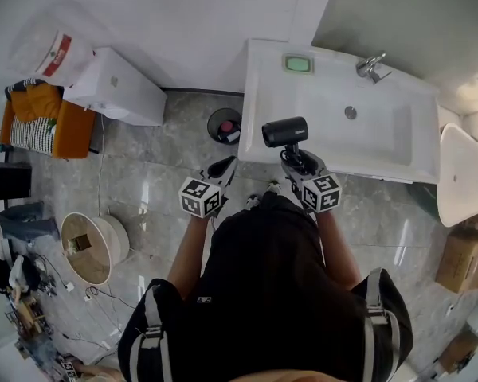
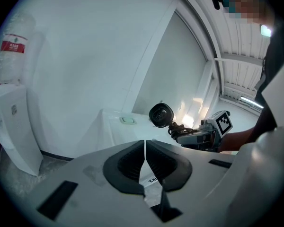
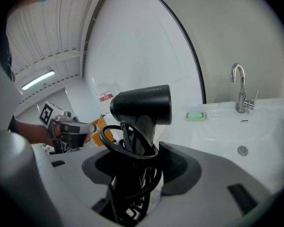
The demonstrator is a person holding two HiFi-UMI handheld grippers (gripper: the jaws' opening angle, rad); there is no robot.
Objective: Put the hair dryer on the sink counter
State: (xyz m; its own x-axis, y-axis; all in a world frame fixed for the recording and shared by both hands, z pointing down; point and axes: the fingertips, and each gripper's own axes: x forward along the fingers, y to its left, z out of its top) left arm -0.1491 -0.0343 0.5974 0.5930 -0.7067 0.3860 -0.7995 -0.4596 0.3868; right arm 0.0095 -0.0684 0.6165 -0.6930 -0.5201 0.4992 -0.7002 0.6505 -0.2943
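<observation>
- Black hair dryer (image 3: 142, 105) stands upright in the right tool (image 3: 139, 167), whose jaws are clamped on its handle and coiled cord. The barrel lies crosswise, held in the air.
- The left tool (image 2: 145, 164), apart to its left, has its jaws together with nothing between them.
- The white sink bench (image 1: 264, 102) lies straight ahead of the dryer, its front edge near. The right hand is nearer, so the set-down looks like a short forward reach.
- Pale print on the barrel is too blurred to read.
- A green soap (image 1: 298, 64) and a chrome tap (image 1: 370, 65) sit along the back of the bench.
</observation>
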